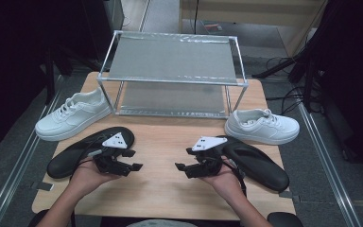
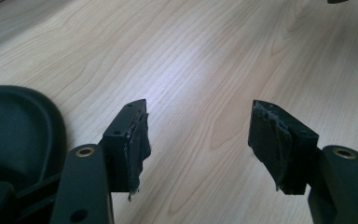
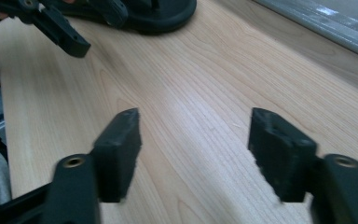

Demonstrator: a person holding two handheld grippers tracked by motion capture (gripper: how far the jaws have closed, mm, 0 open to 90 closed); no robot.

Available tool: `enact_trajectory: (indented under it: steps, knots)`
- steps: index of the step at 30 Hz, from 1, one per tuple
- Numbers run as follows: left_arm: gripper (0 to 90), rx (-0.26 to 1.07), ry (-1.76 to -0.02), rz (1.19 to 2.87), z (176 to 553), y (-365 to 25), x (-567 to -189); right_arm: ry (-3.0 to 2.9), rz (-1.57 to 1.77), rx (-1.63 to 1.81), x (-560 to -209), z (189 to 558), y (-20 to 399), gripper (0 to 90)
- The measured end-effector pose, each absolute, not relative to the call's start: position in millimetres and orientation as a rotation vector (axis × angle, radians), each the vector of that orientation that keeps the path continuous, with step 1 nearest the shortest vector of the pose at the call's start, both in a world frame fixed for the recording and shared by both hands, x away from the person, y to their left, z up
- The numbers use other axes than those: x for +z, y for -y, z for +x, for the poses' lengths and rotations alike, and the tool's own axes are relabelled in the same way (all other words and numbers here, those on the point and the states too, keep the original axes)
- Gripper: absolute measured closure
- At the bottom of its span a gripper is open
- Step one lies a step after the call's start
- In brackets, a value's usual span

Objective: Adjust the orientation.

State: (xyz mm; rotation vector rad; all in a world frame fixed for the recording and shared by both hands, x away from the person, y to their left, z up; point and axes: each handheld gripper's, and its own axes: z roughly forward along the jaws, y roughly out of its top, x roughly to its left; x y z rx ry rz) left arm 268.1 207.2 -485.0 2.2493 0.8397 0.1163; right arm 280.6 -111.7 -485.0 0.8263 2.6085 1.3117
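Observation:
Two black slippers lie on the wooden table (image 1: 165,137), one at the left (image 1: 75,158) and one at the right (image 1: 262,166). A white sneaker (image 1: 73,116) rests at the table's left edge, and a second white sneaker (image 1: 262,126) lies at the right. My left gripper (image 1: 133,160) sits beside the left slipper (image 2: 14,126), open with only bare wood between its jaws (image 2: 198,133). My right gripper (image 1: 184,159) faces it from beside the right slipper, open and empty too (image 3: 193,140). In the right gripper view the left gripper (image 3: 60,28) and the left slipper (image 3: 163,14) show at the top.
A two-tier metal shoe rack (image 1: 172,61) stands at the back of the table, both shelves bare. Bare wood lies between the two grippers. Cables and dark stands (image 1: 288,66) sit on the floor at the right.

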Motion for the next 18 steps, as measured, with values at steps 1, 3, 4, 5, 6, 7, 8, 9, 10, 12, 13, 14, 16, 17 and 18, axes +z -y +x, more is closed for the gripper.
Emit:
enact_trajectory:
  steps: [1, 3, 4, 5, 6, 7, 8, 9, 10, 12, 13, 14, 16, 17, 18]
  knots:
    - [38.1, 0.117, -0.845, 2.249, 268.6, -208.6, -484.8, -2.604, 0.836, 1.314, -485.4, 280.8, 111.5, 32.1]
    - [38.1, 0.119, -0.853, 2.242, 269.0, -210.8, -484.5, -2.606, 0.835, 1.333, -485.8, 281.7, 111.3, 28.2]
    - [38.1, 0.126, -0.857, 2.241, 269.5, -213.4, -483.6, -2.594, 0.844, 1.342, -485.6, 281.6, 111.0, 28.2]
    - [38.1, 0.126, -0.857, 2.241, 269.5, -213.4, -483.6, -2.579, 0.854, 1.352, -485.4, 281.7, 110.7, 27.6]
    - [38.1, 0.127, -0.862, 2.237, 269.6, -214.4, -483.5, -2.579, 0.854, 1.352, -485.4, 281.7, 110.7, 27.6]
    - [38.1, 0.127, -0.867, 2.234, 269.7, -215.6, -483.4, -2.566, 0.861, 1.365, -485.2, 281.8, 110.4, 25.7]
    - [38.2, 0.135, -0.874, 2.235, 269.9, -216.9, -483.0, -2.552, 0.861, 1.378, -485.2, 282.3, 110.3, 23.9]
    - [38.2, 0.141, -0.882, 2.229, 270.1, -218.3, -482.8, -2.552, 0.861, 1.383, -485.0, 282.3, 110.5, 22.3]
    - [38.2, 0.138, -0.887, 2.225, 270.6, -220.0, -482.3, -2.561, 0.849, 1.395, -484.9, 282.6, 110.8, 19.9]
    - [38.2, 0.139, -0.896, 2.219, 271.0, -223.2, -481.6, -2.572, 0.837, 1.402, -484.8, 282.7, 111.0, 19.1]
    - [38.2, 0.141, -0.901, 2.218, 271.3, -224.6, -481.5, -2.573, 0.835, 1.401, -484.8, 282.6, 111.0, 19.5]
    - [38.2, 0.145, -0.904, 2.219, 271.4, -226.2, -481.5, -2.573, 0.835, 1.396, -484.9, 282.5, 110.9, 19.6]
    - [38.2, 0.137, -0.914, 2.213, 271.9, -229.6, -481.7, -2.582, 0.836, 1.377, -485.9, 283.0, 110.6, 20.0]
    - [38.2, 0.135, -0.917, 2.213, 272.0, -230.6, -481.6, -2.582, 0.836, 1.377, -485.9, 283.0, 110.6, 20.0]
    - [38.2, 0.128, -0.921, 2.207, 272.1, -231.7, -481.6, -2.583, 0.835, 1.374, -486.1, 283.2, 110.6, 20.0]
